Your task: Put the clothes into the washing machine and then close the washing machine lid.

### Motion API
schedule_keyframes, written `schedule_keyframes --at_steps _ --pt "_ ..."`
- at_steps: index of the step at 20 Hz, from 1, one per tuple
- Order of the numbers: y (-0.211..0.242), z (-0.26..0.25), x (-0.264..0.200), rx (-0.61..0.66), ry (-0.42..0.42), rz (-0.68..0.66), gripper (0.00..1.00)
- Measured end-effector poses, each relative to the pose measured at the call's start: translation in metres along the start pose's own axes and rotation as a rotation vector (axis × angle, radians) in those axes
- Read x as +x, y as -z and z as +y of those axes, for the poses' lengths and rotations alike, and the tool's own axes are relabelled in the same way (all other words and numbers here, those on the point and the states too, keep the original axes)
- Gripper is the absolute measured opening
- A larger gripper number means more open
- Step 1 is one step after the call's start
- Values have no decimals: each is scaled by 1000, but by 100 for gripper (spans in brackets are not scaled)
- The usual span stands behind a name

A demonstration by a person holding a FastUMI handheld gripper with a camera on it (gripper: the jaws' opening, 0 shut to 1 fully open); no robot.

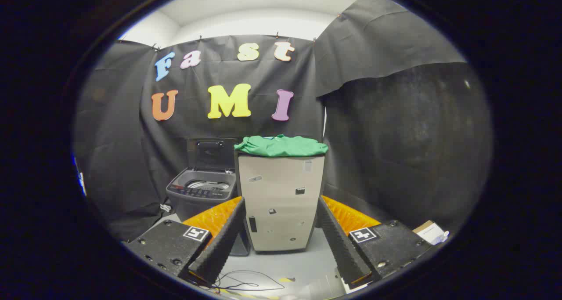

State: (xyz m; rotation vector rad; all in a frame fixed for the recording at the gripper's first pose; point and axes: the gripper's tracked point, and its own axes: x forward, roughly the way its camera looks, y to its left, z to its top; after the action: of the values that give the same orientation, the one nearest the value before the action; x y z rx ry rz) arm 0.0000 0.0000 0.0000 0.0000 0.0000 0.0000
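Lying atop cabinet (281,203): one garment (281,145); fingers (281,247) apart.

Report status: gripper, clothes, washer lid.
Hand-held gripper open, holding nothing. Green clothes folded atop the beige cabinet, beyond the fingers. Washing machine beside it, lid up. Cable on floor.

The cabinet (281,203) hides the washing machine's (199,194) right side. Its drum interior is too small to tell. The stickers on the cabinet are unreadable.
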Motion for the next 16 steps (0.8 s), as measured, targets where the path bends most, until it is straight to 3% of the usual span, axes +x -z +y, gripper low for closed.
schedule_keyframes --at_steps 16 --pt "0 -14 -4 -17 3 -1 100"
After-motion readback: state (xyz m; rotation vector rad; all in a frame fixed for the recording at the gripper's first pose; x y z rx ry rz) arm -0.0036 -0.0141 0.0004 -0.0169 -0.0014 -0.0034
